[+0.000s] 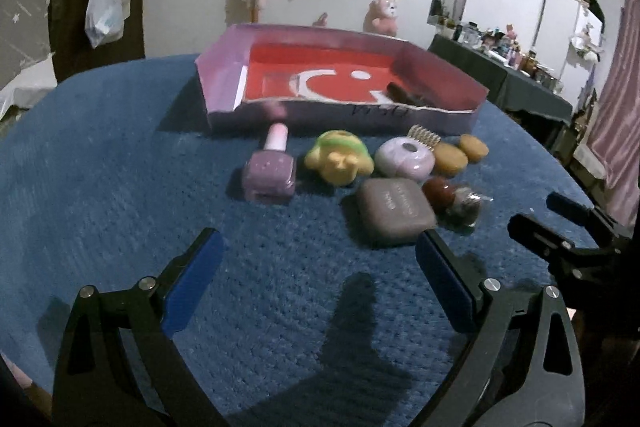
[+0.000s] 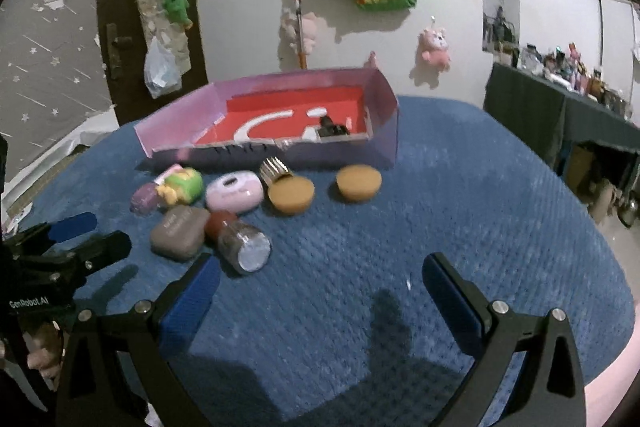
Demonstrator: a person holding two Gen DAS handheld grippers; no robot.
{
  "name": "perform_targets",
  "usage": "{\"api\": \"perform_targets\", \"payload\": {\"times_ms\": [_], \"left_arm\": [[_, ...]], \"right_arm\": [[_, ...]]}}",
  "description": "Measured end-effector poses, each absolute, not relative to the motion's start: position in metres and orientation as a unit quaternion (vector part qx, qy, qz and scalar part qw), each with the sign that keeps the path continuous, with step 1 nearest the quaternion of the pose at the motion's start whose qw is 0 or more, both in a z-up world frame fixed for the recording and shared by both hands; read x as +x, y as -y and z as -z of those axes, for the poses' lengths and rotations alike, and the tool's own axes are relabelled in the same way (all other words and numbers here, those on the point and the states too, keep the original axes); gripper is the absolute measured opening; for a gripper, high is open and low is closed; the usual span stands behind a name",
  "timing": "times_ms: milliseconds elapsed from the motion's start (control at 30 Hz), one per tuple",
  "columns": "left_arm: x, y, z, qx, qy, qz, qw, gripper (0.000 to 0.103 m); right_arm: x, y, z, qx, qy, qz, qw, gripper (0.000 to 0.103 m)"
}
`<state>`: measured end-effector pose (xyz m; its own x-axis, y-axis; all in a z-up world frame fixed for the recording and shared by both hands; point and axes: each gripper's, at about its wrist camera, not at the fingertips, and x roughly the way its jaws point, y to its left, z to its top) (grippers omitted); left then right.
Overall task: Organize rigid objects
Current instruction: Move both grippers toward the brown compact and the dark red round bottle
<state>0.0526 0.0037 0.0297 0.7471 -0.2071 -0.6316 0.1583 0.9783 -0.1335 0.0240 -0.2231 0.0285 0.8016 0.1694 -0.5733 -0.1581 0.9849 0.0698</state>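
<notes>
With both the left hand-held gripper [image 1: 320, 283] and right hand-held gripper [image 2: 320, 303] spread wide and empty, I'd worry the glass bottle [image 2: 244, 245] lying on its side rolls off across the blue tabletop [image 2: 460, 211] if nudged.

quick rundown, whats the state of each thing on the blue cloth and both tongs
left tongs: open, empty
right tongs: open, empty
pink box: open-topped, one dark item inside
nail polish bottle: upright, capped
clear bottle with red cap: lying on its side
grey case: closed, flat
lilac round case: closed
two tan sponges: on the cloth, apart
yellow toy: outside the box
</notes>
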Motion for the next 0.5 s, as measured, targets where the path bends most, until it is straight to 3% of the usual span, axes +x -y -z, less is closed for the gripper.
{"api": "perform_targets", "payload": {"times_ms": [500], "left_arm": [[0.061,0.008,-0.031,-0.027,-0.359,0.132,0.924,0.098]], "right_arm": [[0.037,0.229,-0.016,0.034,-0.332,-0.133,0.933,0.103]]}}
